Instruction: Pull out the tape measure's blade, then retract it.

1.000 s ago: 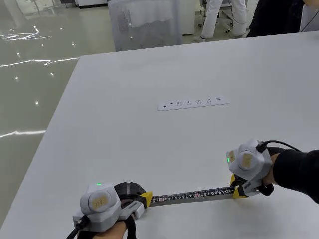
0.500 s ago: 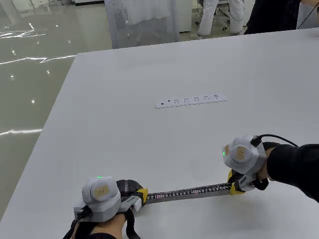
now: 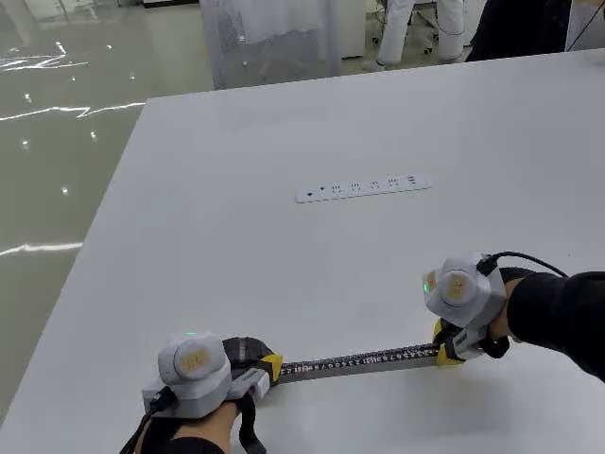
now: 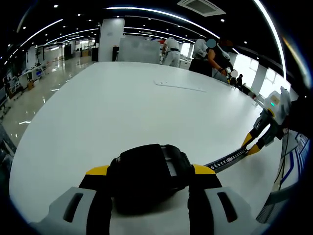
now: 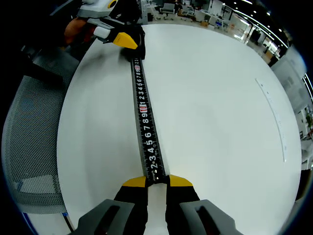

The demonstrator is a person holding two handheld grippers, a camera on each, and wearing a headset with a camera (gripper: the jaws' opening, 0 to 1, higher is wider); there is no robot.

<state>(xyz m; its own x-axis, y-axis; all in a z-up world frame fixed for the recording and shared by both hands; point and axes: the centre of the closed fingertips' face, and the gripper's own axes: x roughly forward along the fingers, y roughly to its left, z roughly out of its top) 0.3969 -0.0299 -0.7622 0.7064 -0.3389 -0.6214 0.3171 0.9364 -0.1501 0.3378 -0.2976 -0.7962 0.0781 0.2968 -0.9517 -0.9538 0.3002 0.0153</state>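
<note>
The black tape measure case (image 4: 149, 166) sits on the white table between the yellow-tipped jaws of my left gripper (image 4: 150, 172), which is shut on it. In the head view the case (image 3: 246, 353) is at the near left with the left gripper (image 3: 257, 371) around it. The numbered blade (image 3: 359, 360) lies drawn out flat along the table to the right. My right gripper (image 3: 444, 353) is shut on the blade's end. In the right gripper view the blade (image 5: 144, 122) runs away from the right gripper (image 5: 152, 182) to the case held by the left gripper (image 5: 128, 40).
A white power strip (image 3: 363, 188) lies flat near the middle of the table (image 3: 284, 255). The table's left edge drops to a glossy floor (image 3: 57, 142). People stand beyond the far edge. A mesh chair (image 5: 29, 147) is beside the table.
</note>
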